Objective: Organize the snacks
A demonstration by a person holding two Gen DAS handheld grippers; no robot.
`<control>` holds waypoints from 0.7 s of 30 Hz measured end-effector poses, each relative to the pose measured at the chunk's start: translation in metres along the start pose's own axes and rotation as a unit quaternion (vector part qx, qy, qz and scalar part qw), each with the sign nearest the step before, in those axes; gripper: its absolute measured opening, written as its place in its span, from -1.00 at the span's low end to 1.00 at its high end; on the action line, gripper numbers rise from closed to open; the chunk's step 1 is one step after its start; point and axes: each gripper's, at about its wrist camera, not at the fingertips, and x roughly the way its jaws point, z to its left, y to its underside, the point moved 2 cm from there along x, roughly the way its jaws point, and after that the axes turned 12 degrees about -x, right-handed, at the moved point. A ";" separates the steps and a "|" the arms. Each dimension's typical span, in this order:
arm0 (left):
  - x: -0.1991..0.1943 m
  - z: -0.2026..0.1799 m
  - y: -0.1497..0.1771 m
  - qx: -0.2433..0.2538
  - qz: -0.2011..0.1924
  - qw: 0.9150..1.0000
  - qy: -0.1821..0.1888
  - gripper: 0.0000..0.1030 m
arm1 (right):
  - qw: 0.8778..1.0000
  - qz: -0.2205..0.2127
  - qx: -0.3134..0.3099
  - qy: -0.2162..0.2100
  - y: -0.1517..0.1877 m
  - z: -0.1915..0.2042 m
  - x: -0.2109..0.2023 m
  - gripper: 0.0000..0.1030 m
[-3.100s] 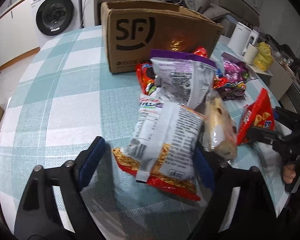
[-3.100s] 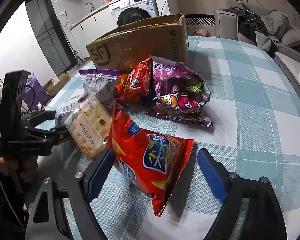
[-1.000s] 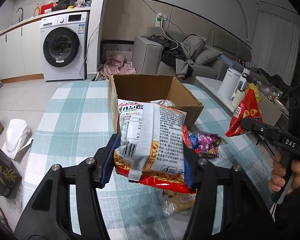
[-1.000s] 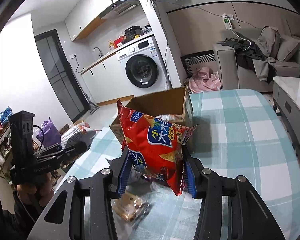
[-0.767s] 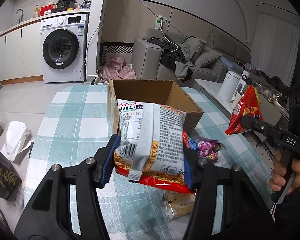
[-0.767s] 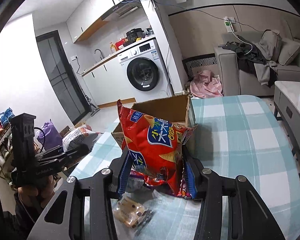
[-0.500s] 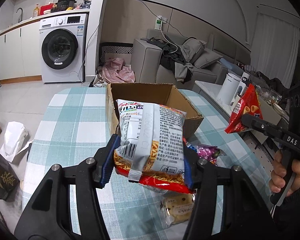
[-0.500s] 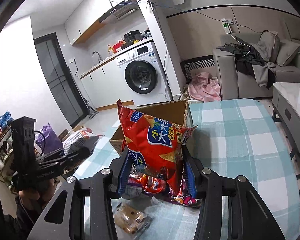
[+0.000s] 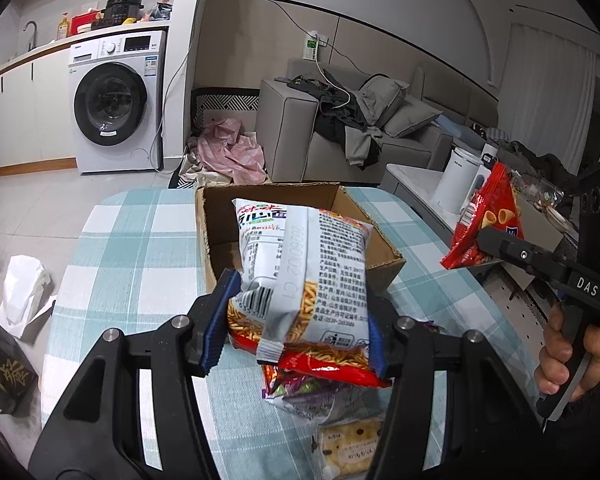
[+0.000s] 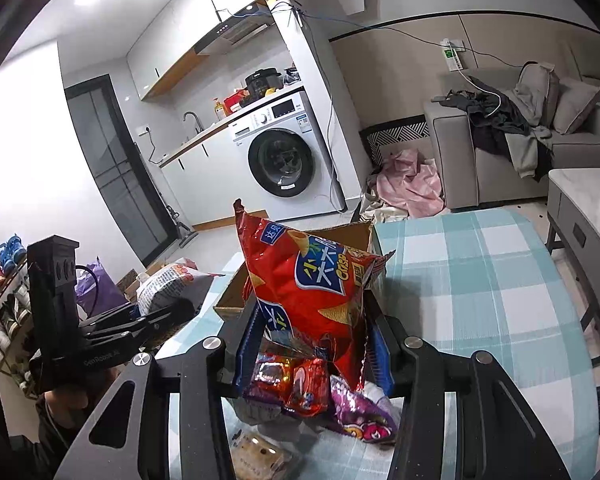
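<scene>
My left gripper (image 9: 296,324) is shut on a white and red noodle-snack bag (image 9: 304,280), held up in the air before the open cardboard box (image 9: 212,224). In the right wrist view, my right gripper (image 10: 312,344) is shut on a red crisp bag (image 10: 308,284), also lifted near the cardboard box (image 10: 228,300). Each gripper shows in the other's view: the right gripper (image 9: 476,240) with its red bag (image 9: 488,220), and the left gripper (image 10: 188,304) with its white bag (image 10: 164,280). On the checked table (image 9: 140,248) below lie a purple bag (image 10: 356,412), a small red pack (image 10: 300,384) and a biscuit pack (image 9: 348,448).
A washing machine (image 9: 116,100) and a grey sofa (image 9: 340,132) with clothes stand beyond the table. A white kettle (image 9: 456,184) sits on a side table at the right. A white bag (image 9: 24,292) lies on the floor to the left. A hand (image 9: 560,352) grips the right tool.
Both grippers have risen and drawn back a little with their bags. The box looks farther and the pile of snacks below shows more.
</scene>
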 end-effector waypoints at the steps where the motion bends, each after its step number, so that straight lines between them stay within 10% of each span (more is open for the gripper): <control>1: 0.002 -0.001 -0.002 0.001 0.000 1.000 0.000 0.02 | 1.000 0.000 0.000 0.000 -0.001 -0.001 0.002 -0.09; 21: 0.048 0.009 -0.032 -0.010 0.007 1.000 -0.011 0.02 | 1.000 0.014 0.001 0.000 -0.019 -0.006 0.052 -0.09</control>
